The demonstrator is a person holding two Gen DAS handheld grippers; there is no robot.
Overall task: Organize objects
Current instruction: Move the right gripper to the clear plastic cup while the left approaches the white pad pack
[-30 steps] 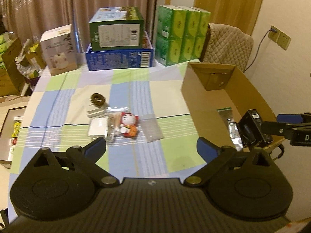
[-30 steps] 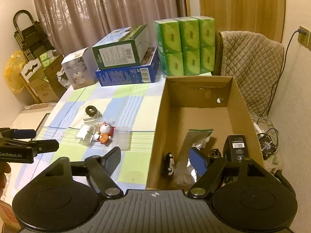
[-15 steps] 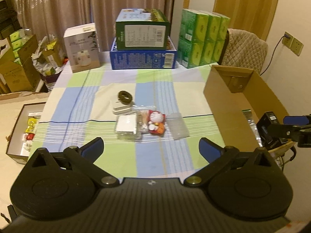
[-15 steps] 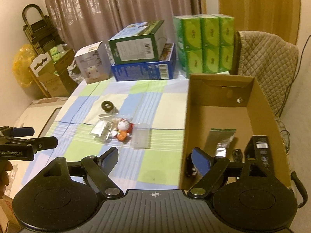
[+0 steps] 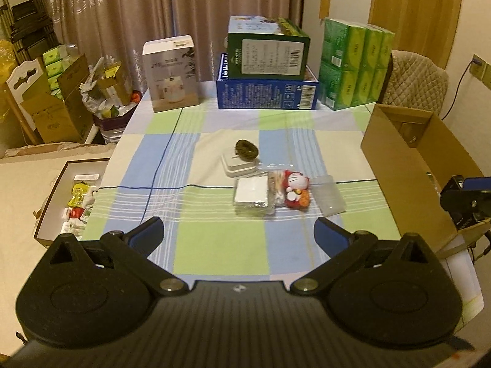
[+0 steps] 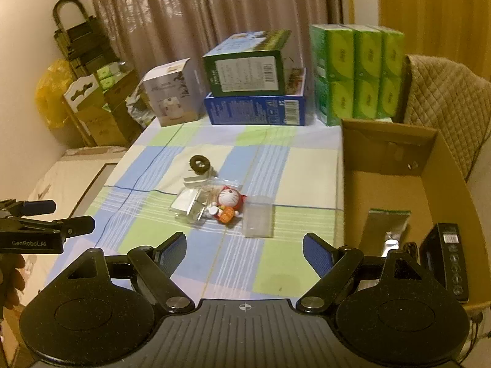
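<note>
On the checked tablecloth lie a red-and-white cat toy (image 5: 295,187) (image 6: 227,201), a clear box with a white pad (image 5: 251,195) (image 6: 187,204), an empty clear bag (image 5: 330,195) (image 6: 257,220), a white case (image 5: 239,163) and a dark ring (image 5: 246,149) (image 6: 199,164). An open cardboard box (image 6: 435,165) (image 5: 399,159) stands on the right; it holds a silver pouch (image 6: 387,225) and a black device (image 6: 448,256). My left gripper (image 5: 239,234) is open and empty, short of the pile. My right gripper (image 6: 244,250) is open and empty, near the table's front edge.
Stacked cartons line the table's far edge: a white box (image 5: 172,73), a green box on a blue one (image 5: 267,76), green packs (image 5: 353,64). A padded chair (image 6: 445,104) stands behind the cardboard box. A tray of small items (image 5: 76,199) lies on the floor, left.
Both grippers have pulled back and shifted left. The right gripper has left the cardboard box and is now over the table; the black device stays in the box. Both stay open.
</note>
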